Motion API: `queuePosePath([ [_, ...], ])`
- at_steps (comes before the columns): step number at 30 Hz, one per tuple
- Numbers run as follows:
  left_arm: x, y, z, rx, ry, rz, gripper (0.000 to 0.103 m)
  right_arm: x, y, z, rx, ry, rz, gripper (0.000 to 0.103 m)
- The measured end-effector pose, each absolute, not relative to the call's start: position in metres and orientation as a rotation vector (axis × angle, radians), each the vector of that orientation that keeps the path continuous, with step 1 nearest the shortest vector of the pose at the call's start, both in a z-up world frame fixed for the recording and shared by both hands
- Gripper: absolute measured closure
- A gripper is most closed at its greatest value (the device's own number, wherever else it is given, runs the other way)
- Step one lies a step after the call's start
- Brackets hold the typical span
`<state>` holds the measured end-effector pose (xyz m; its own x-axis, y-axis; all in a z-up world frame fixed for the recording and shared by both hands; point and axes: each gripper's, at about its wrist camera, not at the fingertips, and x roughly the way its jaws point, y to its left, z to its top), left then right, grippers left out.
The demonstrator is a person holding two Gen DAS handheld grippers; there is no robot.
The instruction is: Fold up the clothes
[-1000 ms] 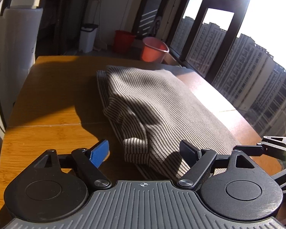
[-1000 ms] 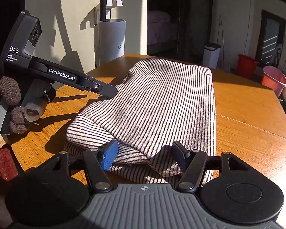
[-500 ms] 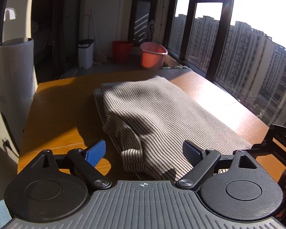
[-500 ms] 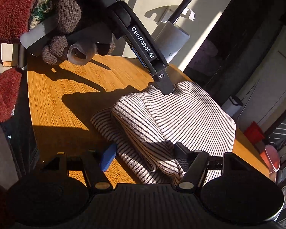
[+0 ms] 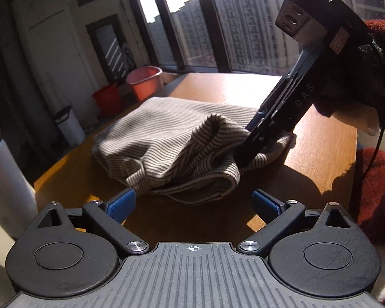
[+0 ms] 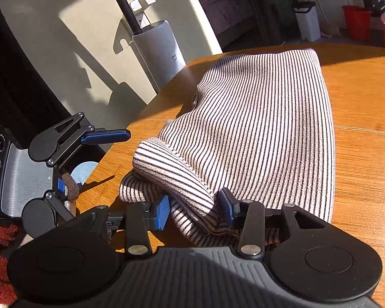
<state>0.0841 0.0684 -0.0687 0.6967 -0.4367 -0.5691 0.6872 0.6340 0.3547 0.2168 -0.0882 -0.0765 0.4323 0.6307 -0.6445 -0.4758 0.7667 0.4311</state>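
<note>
Closing our right gripper (image 6: pixel 193 211) on the bunched near end of the striped garment (image 6: pixel 264 118) lying on the wooden table (image 6: pixel 367 107), we are gathering every layer, while our left gripper (image 5: pixel 193 202) is spreading, empty, just beside it.

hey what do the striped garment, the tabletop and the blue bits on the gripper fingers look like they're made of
Striped garment: soft ribbed knit, probably cotton or a blend; it slumps in thick folds and looks matte.
Tabletop: wood or wood-look laminate, possibly bamboo; warm orange with fine grain lines, a seam and a smooth satin sheen in sunlight.
Blue pads: likely rubber or soft plastic; matte, finely textured faces on black rigid fingers.
</note>
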Motion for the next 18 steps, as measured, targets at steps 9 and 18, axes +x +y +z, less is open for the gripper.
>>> queuePosePath([
  [9,0.116,0.026,-0.101,0.76,0.327,-0.845,0.017,0.208,-0.08,-0.06,0.038,0.851,0.658,0.057],
  [18,0.187,0.065,-0.103,0.215,0.55,-1.036,0.054,0.176,-0.126,-0.023,-0.133,0.681,0.18,0.029],
])
